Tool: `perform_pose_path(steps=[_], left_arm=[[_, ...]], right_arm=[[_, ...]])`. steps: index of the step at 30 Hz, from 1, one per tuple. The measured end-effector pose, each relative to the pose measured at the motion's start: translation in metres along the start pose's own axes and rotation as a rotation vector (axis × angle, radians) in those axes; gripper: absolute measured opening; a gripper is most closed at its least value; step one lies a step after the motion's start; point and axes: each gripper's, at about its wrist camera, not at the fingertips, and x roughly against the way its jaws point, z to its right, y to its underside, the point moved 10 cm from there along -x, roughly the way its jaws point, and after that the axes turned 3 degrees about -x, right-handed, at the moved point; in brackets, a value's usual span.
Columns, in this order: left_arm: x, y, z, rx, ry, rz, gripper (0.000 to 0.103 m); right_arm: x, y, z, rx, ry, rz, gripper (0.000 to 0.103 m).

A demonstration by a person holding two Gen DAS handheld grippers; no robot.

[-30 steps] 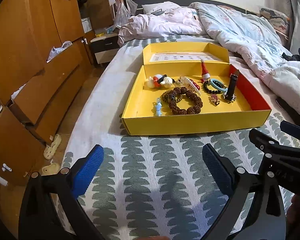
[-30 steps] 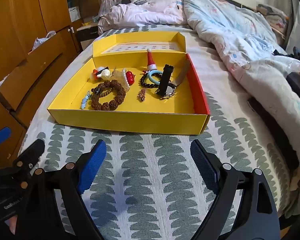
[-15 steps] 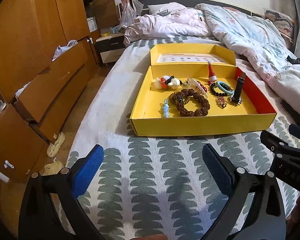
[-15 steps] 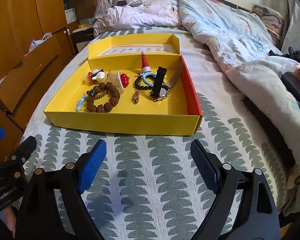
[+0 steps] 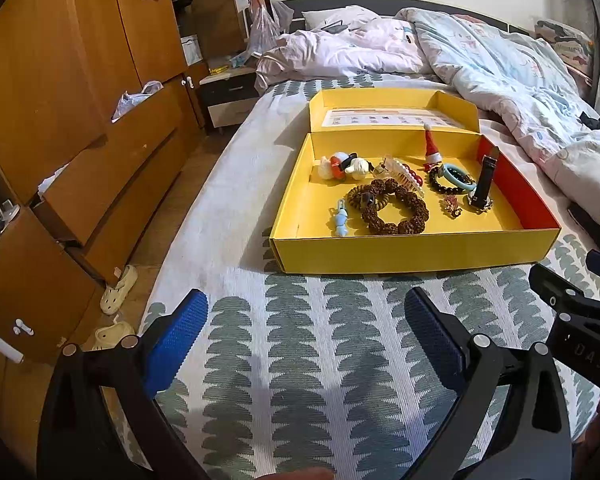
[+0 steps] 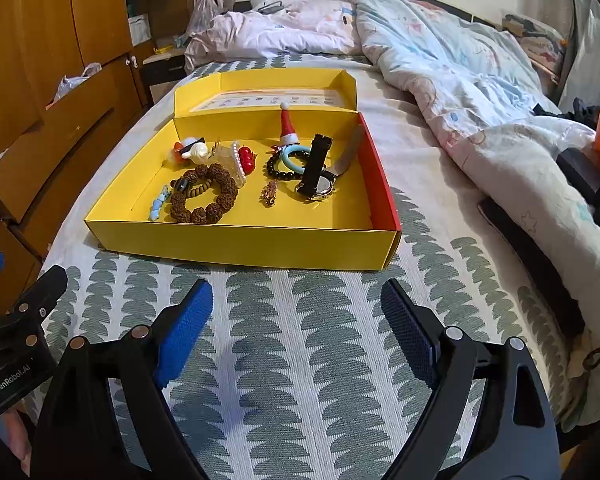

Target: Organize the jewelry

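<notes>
A shallow yellow box with its lid folded back lies on the bed. In it are a brown bead bracelet, a black watch, a black bead bracelet with a light blue ring, a small Santa hat charm, a pearl hair clip, a blue charm and a gold brooch. My left gripper and right gripper hover open and empty over the bedspread in front of the box.
A green-and-white patterned bedspread covers the bed. Rumpled duvets lie at the back and right. Wooden drawers stand left of the bed, with slippers on the floor. A dark object lies along the right edge.
In the left wrist view the box has drifted to the right and slightly away. In the right wrist view it has shifted left and up. Both grippers stayed open.
</notes>
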Motion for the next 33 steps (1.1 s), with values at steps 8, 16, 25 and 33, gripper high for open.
perform_pose_path(steps=[8, 16, 25, 33], left_arm=[[0.0002, 0.0006, -0.0006, 0.004, 0.000, -0.006, 0.097], [-0.0008, 0.0016, 0.0016, -0.017, -0.021, -0.008, 0.097], [-0.0007, 0.0002, 0.0033, -0.024, -0.029, -0.003, 0.097], [0.0006, 0.0013, 0.0036, -0.029, -0.031, 0.003, 0.097]], right_arm=[[0.0012, -0.0003, -0.0010, 0.002, 0.007, 0.011, 0.090], [0.0014, -0.0003, -0.0025, 0.010, 0.014, 0.013, 0.092], [0.0025, -0.0009, 0.0000, 0.019, 0.026, 0.022, 0.093], [0.0031, -0.0020, 0.0018, 0.027, 0.043, 0.031, 0.093]])
